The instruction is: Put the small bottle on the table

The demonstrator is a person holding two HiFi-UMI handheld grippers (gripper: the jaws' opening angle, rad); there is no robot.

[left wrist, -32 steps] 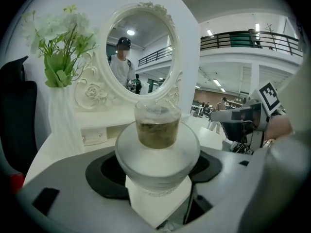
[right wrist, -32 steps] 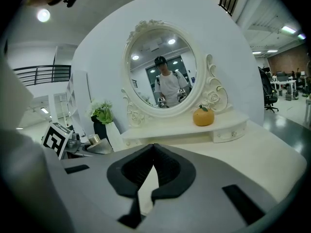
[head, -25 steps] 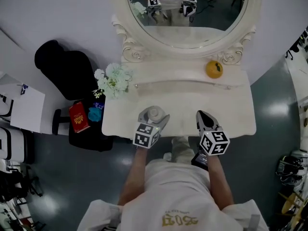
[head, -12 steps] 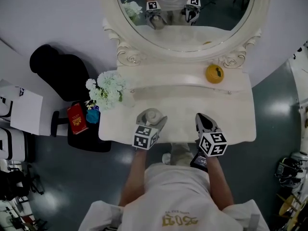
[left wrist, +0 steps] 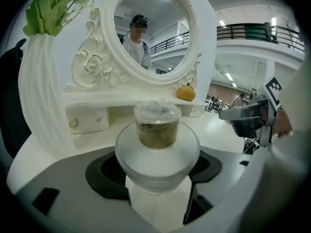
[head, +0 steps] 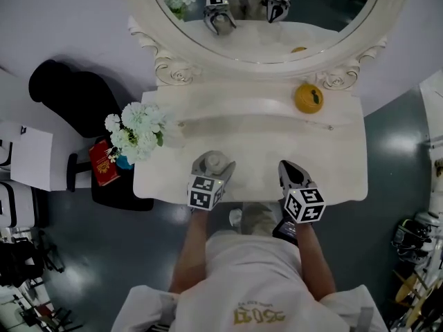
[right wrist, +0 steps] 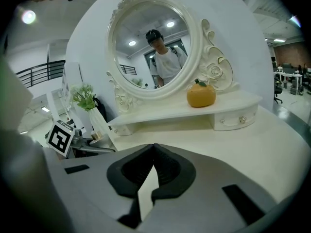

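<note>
One small bottle (left wrist: 156, 130) clamped between left gripper (left wrist: 158, 169) jaws | right gripper (right wrist: 153, 149) jaws closed, empty

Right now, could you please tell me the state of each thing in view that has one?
Small frosted glass bottle: upright, gripped by the left hand-held gripper.
Left hand-held gripper: shut on the bottle.
Right hand-held gripper: shut, empty.
White ribbed vase of flowers: upright.
Round orange ornament: resting on the shelf.
White shelf drawer: closed.
</note>
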